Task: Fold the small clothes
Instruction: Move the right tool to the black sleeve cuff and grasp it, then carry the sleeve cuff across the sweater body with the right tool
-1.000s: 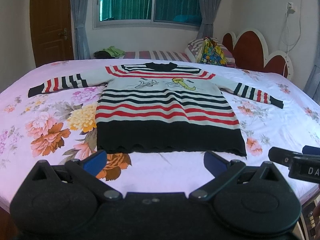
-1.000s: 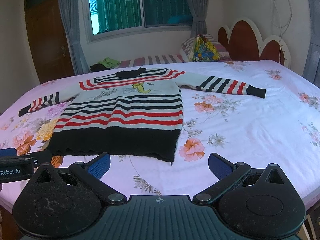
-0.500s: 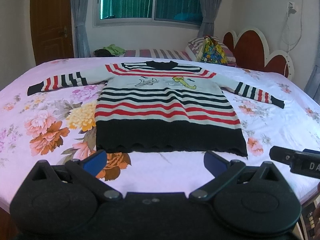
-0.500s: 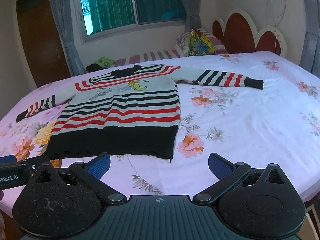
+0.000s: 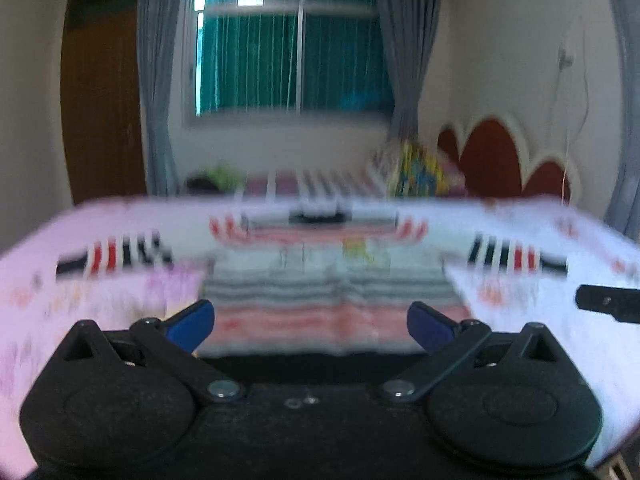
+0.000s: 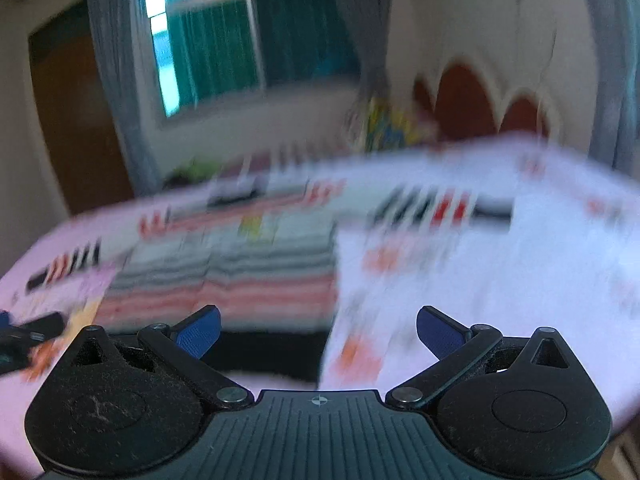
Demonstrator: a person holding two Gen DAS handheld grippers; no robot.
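A small striped sweater [image 5: 320, 300] in white, red and black lies flat on the floral bed, sleeves spread out; both views are motion-blurred. It also shows in the right wrist view [image 6: 248, 280]. My left gripper [image 5: 310, 326] is open and empty, low over the sweater's black hem. My right gripper [image 6: 318, 330] is open and empty near the hem's right corner. The right gripper's tip shows at the right edge of the left wrist view [image 5: 608, 304]; the left gripper's tip shows at the left edge of the right wrist view [image 6: 28, 332].
The bed [image 5: 560, 344] has a pink floral sheet. A red scalloped headboard [image 5: 504, 160] and a colourful pillow [image 5: 416, 168] are at the far right. A window [image 5: 292, 40] and a wooden door [image 5: 104, 108] are behind.
Both grippers have dropped low and moved forward toward the sweater's hem; the views now look along the bed and are blurred. Both stay open.
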